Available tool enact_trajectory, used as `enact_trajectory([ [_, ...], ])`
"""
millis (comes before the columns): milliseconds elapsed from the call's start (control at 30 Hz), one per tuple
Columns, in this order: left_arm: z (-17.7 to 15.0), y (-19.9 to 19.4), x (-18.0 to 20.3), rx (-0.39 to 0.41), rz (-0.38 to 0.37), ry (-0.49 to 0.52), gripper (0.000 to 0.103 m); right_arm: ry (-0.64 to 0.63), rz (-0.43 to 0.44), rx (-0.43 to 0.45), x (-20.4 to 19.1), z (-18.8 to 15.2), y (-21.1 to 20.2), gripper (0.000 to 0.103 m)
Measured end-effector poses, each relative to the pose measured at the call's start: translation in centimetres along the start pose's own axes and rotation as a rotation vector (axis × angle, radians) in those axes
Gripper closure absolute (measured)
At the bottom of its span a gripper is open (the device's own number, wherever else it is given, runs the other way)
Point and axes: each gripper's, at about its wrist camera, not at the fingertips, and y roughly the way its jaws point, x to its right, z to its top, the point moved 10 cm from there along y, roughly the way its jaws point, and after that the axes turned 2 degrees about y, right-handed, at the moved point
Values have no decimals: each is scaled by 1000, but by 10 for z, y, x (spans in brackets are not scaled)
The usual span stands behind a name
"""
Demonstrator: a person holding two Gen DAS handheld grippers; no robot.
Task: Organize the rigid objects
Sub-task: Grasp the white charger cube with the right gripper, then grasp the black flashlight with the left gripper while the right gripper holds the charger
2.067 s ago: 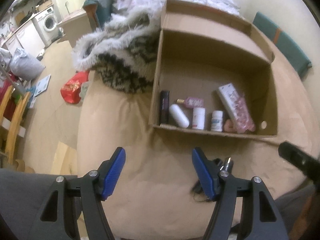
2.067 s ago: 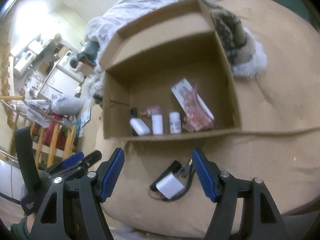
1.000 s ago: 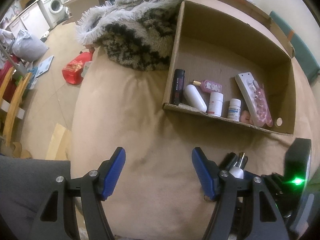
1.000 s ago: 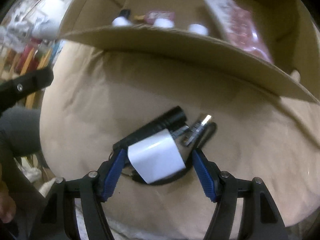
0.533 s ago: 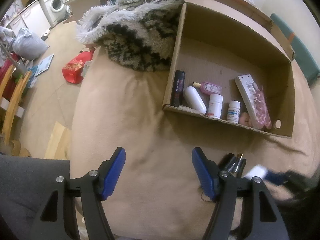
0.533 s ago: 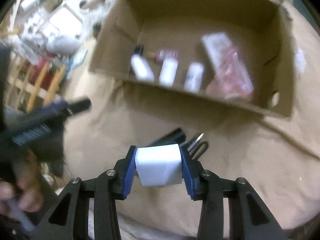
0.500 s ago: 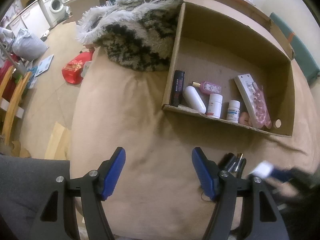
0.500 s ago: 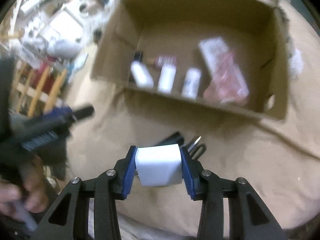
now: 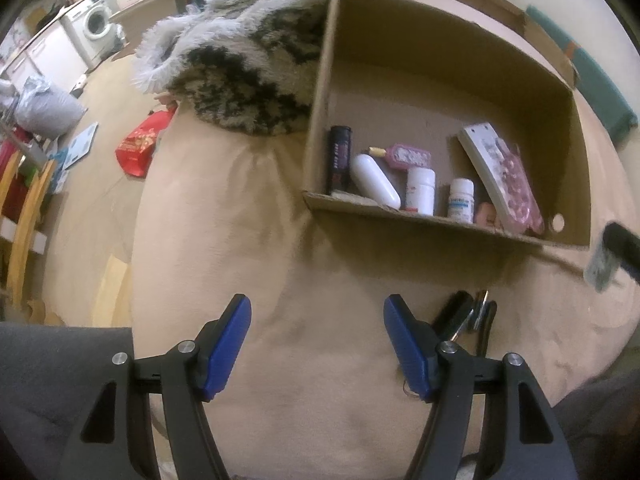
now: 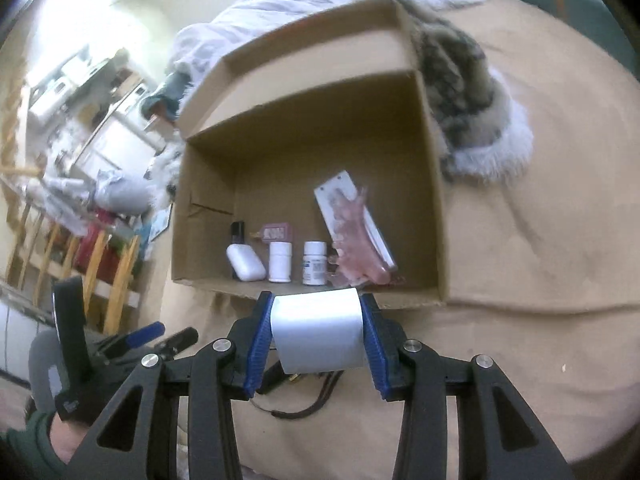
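My right gripper (image 10: pixel 316 334) is shut on a white block-shaped charger (image 10: pixel 318 332) and holds it in the air just before the front wall of an open cardboard box (image 10: pixel 434 216). It shows blurred at the right edge of the left wrist view (image 9: pixel 600 270). The box (image 9: pixel 320 120) holds a black tube (image 9: pixel 339 158), a white case (image 9: pixel 374 180), two white bottles (image 9: pixel 420 190), a pink item (image 9: pixel 408 156) and a pink packet (image 9: pixel 504 172). My left gripper (image 9: pixel 316 344) is open and empty over the tan bed cover. A black flashlight (image 9: pixel 452 314) and small dark items (image 9: pixel 482 312) lie before the box.
A furry black-and-white blanket (image 9: pixel 244 64) lies left of the box. The bed edge drops to a floor with a red bag (image 9: pixel 140 146) and wooden chairs (image 9: pixel 20 208). A dark cord (image 10: pixel 304 408) lies under my right gripper. My left gripper shows at the lower left of the right wrist view (image 10: pixel 160 336).
My right gripper closed on the white charger, lifted it off the bed and carried it up toward the box. My left gripper stayed open and barely moved.
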Motion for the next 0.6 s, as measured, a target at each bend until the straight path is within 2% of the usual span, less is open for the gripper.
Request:
enact_trajectory([
  [133, -5, 9, 19, -36, -39, 63, 37, -7, 23, 24, -5, 5, -5, 59],
  [267, -13, 20, 52, -91, -62, 195, 38, -7, 23, 6, -6, 3, 1, 59],
  [367, -24, 26, 82, -133, -113, 303, 40, -2, 24, 2, -5, 4, 2, 59],
  [433, -32, 35, 96, -163, -107, 375, 45, 0, 29, 5, -6, 5, 2, 59],
  [500, -35, 44, 101, -181, -92, 403, 49, 3, 33, 5, -6, 5, 2, 59],
  [600, -40, 58, 101, -218, -83, 401, 66, 3, 37, 5, -7, 5, 3, 59],
])
